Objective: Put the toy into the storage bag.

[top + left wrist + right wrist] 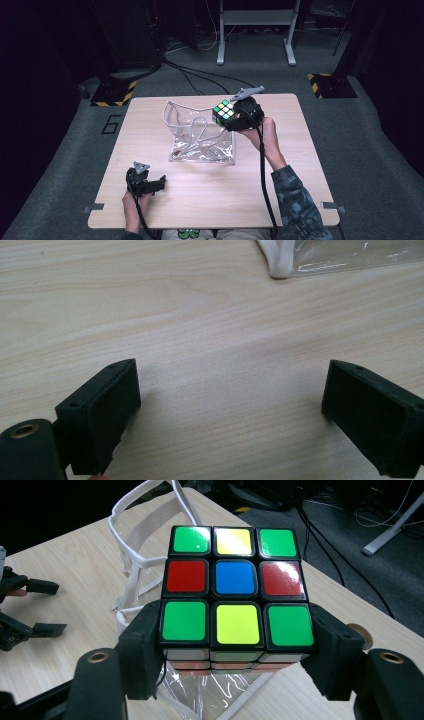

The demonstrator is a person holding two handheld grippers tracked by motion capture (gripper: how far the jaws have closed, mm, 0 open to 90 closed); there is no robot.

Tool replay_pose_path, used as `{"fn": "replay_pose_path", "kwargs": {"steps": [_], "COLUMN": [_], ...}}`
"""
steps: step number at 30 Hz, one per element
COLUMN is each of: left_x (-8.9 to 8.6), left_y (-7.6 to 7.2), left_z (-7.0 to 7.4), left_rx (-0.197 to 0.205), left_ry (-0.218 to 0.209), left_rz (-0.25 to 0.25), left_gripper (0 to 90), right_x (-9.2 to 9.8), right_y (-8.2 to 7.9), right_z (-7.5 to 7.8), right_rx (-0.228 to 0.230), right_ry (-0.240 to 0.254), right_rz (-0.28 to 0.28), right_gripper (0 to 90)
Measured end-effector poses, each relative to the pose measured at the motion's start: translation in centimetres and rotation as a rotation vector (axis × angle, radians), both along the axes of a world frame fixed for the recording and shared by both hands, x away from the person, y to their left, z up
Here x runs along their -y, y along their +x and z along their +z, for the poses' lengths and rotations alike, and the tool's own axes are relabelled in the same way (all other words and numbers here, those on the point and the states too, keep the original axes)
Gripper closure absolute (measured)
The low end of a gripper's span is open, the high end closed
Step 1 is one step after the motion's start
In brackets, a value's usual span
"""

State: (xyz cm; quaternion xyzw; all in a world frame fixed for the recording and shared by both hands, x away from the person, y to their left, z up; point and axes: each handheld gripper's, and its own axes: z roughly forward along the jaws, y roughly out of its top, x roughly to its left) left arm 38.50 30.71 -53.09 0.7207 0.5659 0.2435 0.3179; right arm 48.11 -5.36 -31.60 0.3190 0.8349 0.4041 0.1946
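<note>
Clear plastic bag point(200, 135) sits mid-table; right gripper point(231, 119) clamps the puzzle cube point(223, 112) just above its rim. Left gripper point(156, 184) rests released. Next, probably: lower the cube inside and let go.

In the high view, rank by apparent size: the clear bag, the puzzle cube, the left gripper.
1. Clear bag, by far the largest.
2. Left gripper, open, resting on the table.
3. Puzzle cube, clamped in the right gripper; being raised nearer the camera, it may look slightly oversized.

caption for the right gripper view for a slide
Right hand-held gripper clamps a scrambled puzzle cube above a clear bag on the wooden table.
</note>
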Motion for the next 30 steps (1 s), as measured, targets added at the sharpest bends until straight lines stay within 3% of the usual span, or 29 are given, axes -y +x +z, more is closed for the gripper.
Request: {"fn": "replay_pose_path", "kwargs": {"steps": [20,30], "left_x": [0.0,0.0], "left_y": [0.0,0.0], "left_z": [0.0,0.0], "left_rx": [0.002,-0.001], "left_ry": [0.001,0.002], "left_rz": [0.002,-0.002], "left_gripper": [8.4,8.4], "right_x": [-2.3,-3.3], "right_y": [2.2,3.5], "right_z": [-0.6,-1.7], "right_rx": [-0.028,-0.061], "right_ry": [-0.039,-0.094], "right_rz": [0.023,0.034], "right_gripper": [33.7,33.7]}}
